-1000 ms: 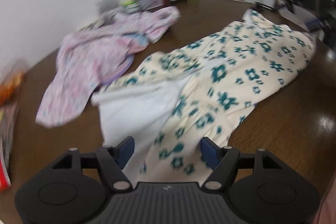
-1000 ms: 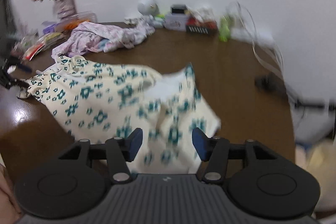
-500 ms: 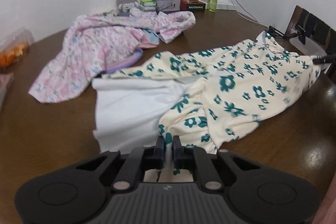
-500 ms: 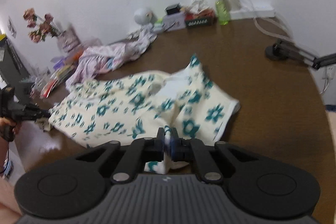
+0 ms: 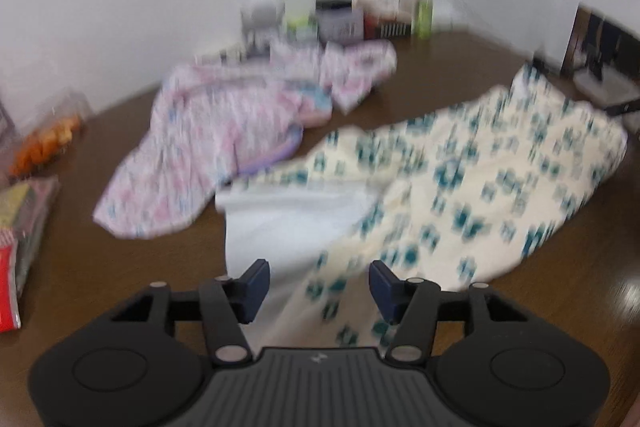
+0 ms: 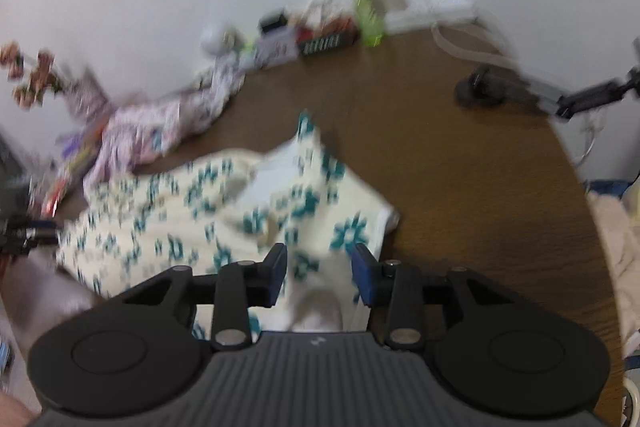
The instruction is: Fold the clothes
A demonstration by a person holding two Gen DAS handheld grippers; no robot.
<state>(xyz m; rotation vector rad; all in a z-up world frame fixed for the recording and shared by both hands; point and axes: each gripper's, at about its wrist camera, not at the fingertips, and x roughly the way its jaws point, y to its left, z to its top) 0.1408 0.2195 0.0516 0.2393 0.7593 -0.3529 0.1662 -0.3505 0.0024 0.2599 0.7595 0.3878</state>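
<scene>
Two grippers hang tilted down over the brown table (image 5: 560,307), each above a near edge of the cream floral garment (image 5: 480,179). The left gripper (image 5: 318,287) has its jaws opening, blue pads apart, with the hem's cloth lying between them but not pressed. The right gripper (image 6: 320,273) is likewise opening, pads apart over the cream cloth (image 6: 240,211), clamping nothing.

Two garments lie on the table: the cream one with teal flowers, spread from 6 o'clock out toward 2 o'clock in the left wrist view with its white lining (image 5: 280,223) turned up, and a pink patterned garment (image 5: 208,155) bunched at 10 o'clock, its edge just beside the cream one.

At 12 o'clock along the wall stand small boxes (image 5: 340,23), a green bottle (image 5: 424,13) and a pale round toy (image 5: 262,19), all blurred. Snack packets (image 5: 24,227) lie at 9 o'clock. In the right wrist view a black clamp arm (image 6: 540,91) sits at 2 o'clock and dried flowers (image 6: 32,75) at 10 o'clock.
</scene>
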